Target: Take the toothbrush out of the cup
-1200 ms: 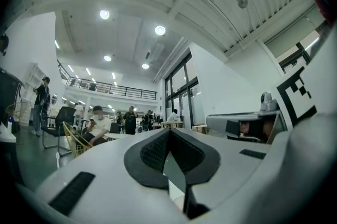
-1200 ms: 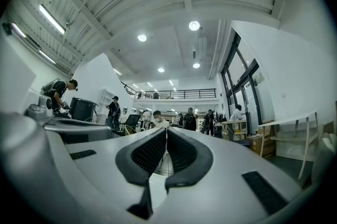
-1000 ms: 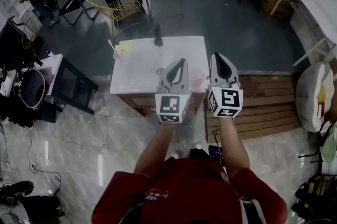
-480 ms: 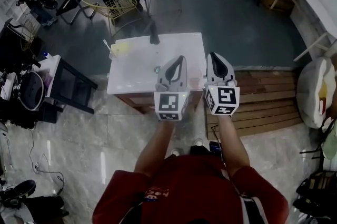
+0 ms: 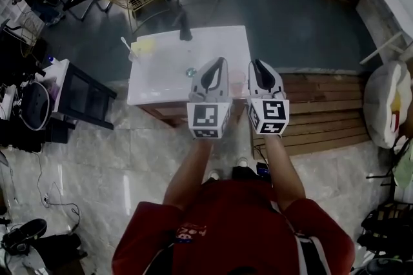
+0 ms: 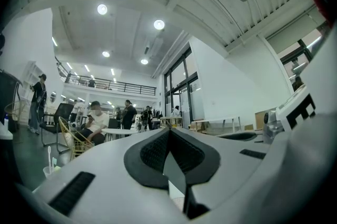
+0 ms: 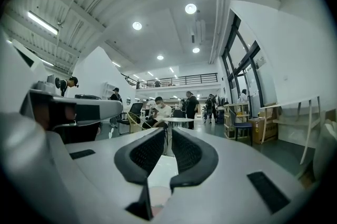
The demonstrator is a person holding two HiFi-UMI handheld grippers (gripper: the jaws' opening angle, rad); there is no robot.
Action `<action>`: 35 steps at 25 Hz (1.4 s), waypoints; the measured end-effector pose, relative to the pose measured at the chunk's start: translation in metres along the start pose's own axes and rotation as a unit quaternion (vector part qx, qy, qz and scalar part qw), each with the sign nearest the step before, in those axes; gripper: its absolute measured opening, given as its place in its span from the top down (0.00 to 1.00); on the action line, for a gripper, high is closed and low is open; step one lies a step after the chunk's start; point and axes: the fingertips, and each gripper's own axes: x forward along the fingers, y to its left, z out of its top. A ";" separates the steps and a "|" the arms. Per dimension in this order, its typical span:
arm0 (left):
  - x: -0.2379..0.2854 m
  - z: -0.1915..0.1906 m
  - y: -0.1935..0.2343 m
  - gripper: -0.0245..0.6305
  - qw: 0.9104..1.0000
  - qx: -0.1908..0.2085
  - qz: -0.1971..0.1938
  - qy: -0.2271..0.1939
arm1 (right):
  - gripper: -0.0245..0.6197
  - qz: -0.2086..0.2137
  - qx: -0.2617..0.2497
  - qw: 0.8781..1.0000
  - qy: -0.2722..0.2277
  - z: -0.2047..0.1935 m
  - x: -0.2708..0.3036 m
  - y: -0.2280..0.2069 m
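Both grippers hovered at the near edge of the white table (image 5: 206, 48), centre of the head view, as I ran the rig remotely. The left gripper (image 5: 221, 64) was clenched on nothing; so was the right gripper (image 5: 257, 64) (its pads all but touching). The toothbrush (image 5: 125, 43) stood in the cup (image 5: 133, 56) at the table's far left corner, upper left of the frame, well apart from both.

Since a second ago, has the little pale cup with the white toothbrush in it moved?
No. The pale cup with the white toothbrush stands at the same far left corner of the white square table; only the camera's view shifted.
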 end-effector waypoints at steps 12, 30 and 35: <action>0.006 -0.014 0.003 0.92 1.000 -0.005 -0.001 0.012 | 0.69 0.014 0.020 0.998 0.061 -0.048 0.003 0.009; 0.007 -0.034 0.002 0.92 0.999 -0.007 0.006 0.035 | 0.60 0.013 0.071 0.984 0.161 -0.141 0.004 0.008; 0.007 -0.040 0.004 0.92 0.999 -0.007 0.010 0.042 | 0.60 0.017 0.085 0.981 0.175 -0.155 0.007 0.008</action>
